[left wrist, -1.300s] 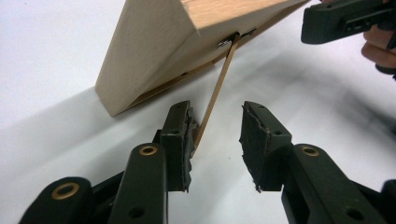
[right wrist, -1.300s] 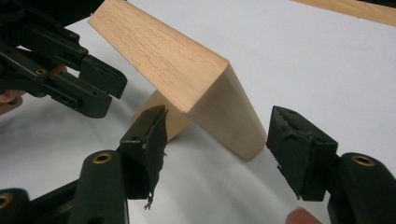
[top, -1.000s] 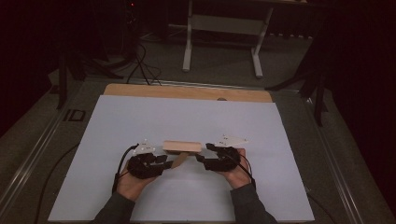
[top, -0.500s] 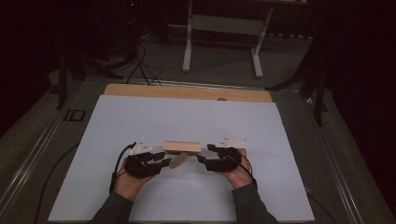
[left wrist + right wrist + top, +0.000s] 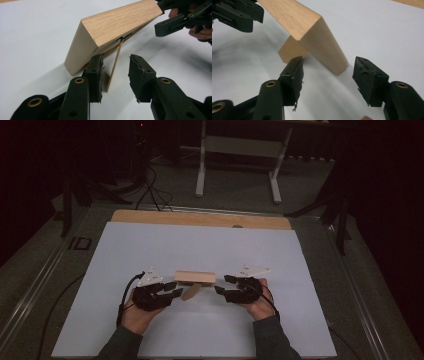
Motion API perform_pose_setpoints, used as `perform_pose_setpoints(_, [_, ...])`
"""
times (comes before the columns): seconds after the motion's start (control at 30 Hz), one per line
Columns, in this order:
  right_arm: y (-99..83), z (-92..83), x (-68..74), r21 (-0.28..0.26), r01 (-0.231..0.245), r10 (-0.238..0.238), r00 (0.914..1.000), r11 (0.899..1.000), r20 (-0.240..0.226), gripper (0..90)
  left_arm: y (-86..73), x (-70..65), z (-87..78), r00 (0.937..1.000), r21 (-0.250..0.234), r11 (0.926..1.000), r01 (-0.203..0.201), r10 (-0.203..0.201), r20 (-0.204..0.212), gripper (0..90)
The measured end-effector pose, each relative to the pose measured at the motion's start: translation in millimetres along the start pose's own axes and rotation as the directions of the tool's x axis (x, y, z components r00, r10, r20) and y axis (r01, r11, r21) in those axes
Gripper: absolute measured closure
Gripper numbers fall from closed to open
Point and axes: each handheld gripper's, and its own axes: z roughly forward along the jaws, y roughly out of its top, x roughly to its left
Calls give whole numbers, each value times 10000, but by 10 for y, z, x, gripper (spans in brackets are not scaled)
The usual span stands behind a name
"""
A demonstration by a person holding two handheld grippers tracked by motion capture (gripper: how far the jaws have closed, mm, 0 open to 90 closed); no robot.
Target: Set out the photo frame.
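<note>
Wooden block (image 5: 195,277) with a thin hinged flap (image 5: 191,291) stands near the front of the bench (image 5: 165,240), propped at a slant on that flap. Its pale oak faces show fine straight grain and crisp square edges; the flap is a slim, smooth panel, and the bench wears a matte white sheet with a bare wood strip at the far edge. Compared with a second ago, the block sits where it did, and both hands have barely shifted. The left gripper (image 5: 115,75), its worn rubber pads (image 5: 96,75) spread, straddles the flap's lower edge without pressing it. The right gripper (image 5: 328,77) faces the block's other end, its jaws apart and just closing slightly, the block's corner lying between them, untouched.
</note>
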Motion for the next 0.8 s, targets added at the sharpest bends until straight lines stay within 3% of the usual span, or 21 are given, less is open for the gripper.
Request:
perform_pose_setpoints(0.17, [-19, -37, -78, -66, -216, 217, 9997, 9997, 109, 456, -1, -2, 10, 9999, 40, 10000, -70, 71, -115, 673])
perform_pose_setpoints(0.4, [-8, -29, -102, -414, -616, 638, 9965, 9972, 539, 624, 7, -10, 56, 9988, 140, 9998, -156, 162, -454, 744])
perform_pose_setpoints(0.6, [15, 73, -124, -663, -1039, 1104, 9884, 9924, 1043, 833, 19, -10, 104, 9977, 230, 9996, -146, 161, -657, 827])
perform_pose_setpoints(0.67, [9, 107, -154, -856, -1389, 1481, 9826, 9866, 1121, 891, 27, -13, 117, 9970, 260, 9994, -215, 233, -733, 856])
perform_pose_setpoints(0.73, [8, 144, -178, -968, -1694, 1797, 9775, 9808, 1101, 896, 35, -13, 133, 9969, 279, 9994, -222, 242, -750, 885])
perform_pose_setpoints(0.8, [14, 183, -171, -941, -1713, 1811, 9776, 9807, 1074, 896, 42, -11, 150, 9967, 296, 9993, -208, 230, -774, 893])
